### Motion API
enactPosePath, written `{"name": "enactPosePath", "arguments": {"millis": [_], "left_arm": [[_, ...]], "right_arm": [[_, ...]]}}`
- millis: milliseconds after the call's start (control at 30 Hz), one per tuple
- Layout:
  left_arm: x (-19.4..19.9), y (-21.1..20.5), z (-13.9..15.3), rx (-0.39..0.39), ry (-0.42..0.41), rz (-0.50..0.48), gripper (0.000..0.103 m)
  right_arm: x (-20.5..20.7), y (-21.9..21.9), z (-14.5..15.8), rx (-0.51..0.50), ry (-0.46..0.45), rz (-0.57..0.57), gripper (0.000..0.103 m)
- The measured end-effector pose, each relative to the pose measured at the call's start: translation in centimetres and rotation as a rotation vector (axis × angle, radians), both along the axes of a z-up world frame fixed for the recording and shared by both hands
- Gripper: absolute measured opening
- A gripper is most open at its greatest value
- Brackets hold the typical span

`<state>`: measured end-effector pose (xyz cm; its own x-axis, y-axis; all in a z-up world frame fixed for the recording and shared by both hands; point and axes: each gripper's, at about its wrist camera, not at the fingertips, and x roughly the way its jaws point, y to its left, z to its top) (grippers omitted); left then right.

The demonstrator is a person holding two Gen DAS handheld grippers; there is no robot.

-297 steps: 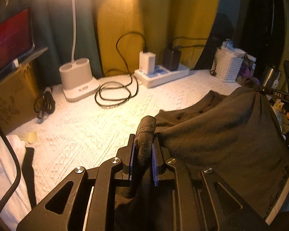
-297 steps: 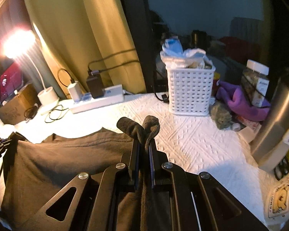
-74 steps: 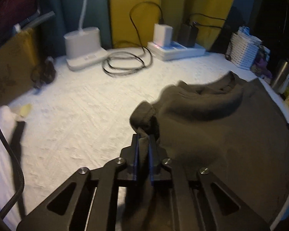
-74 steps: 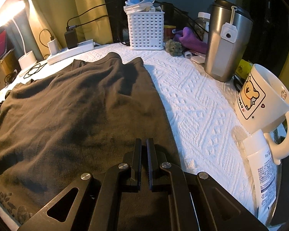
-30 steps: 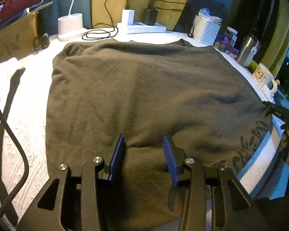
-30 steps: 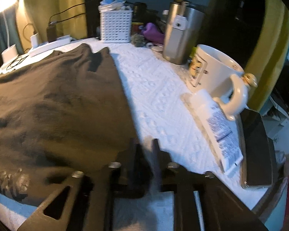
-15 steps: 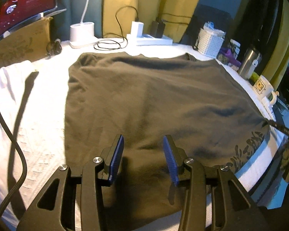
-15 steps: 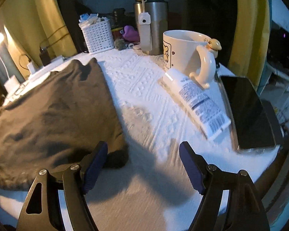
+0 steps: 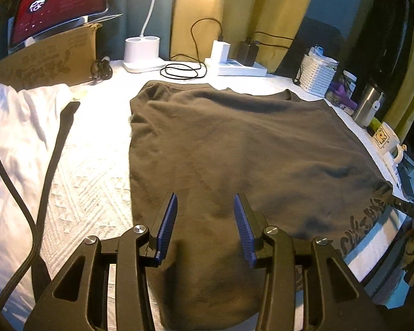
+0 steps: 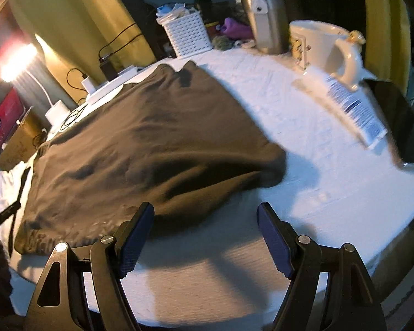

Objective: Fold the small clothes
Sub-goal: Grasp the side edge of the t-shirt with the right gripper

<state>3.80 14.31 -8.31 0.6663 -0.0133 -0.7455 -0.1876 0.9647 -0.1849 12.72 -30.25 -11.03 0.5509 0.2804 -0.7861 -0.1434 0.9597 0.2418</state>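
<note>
A dark brown shirt (image 9: 234,149) lies spread flat on the white textured table cover (image 9: 91,165), with a printed hem at the near right. My left gripper (image 9: 205,207) is open and empty, hovering over the shirt's near edge. In the right wrist view the shirt (image 10: 140,138) lies to the left and ahead. My right gripper (image 10: 205,218) is wide open and empty, above the cover just off the shirt's near right corner. Its tip also shows at the right edge of the left wrist view (image 9: 408,209).
At the back stand a lamp base (image 9: 142,52), a power strip with chargers (image 9: 240,67), coiled cables (image 9: 183,70) and a white basket (image 9: 317,74). On the right are a steel tumbler (image 10: 267,19), a mug (image 10: 325,47), a tube (image 10: 353,110) and a phone (image 10: 397,121). White cloth (image 9: 16,127) lies left.
Both grippers let go of the shirt, which now lies flat. Over the last half second both have pulled back and risen, and the right gripper has swung left toward the shirt's corner.
</note>
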Motion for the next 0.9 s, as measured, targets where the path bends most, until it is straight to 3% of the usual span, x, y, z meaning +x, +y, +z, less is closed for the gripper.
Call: {"name": "enactPosePath", "arguments": {"millis": [533,900], "left_arm": [[1.9,3.1,-0.5,0.009,0.014,0.066,0.043],[3.9,3.1,-0.5,0.021,0.024,0.055,0.043]], "right_arm": [[5.1,1.9,-0.5,0.099,0.003,0.005,0.086],[9.0,6.0,-1.1,0.097,-0.047,0.073,0.087]]}}
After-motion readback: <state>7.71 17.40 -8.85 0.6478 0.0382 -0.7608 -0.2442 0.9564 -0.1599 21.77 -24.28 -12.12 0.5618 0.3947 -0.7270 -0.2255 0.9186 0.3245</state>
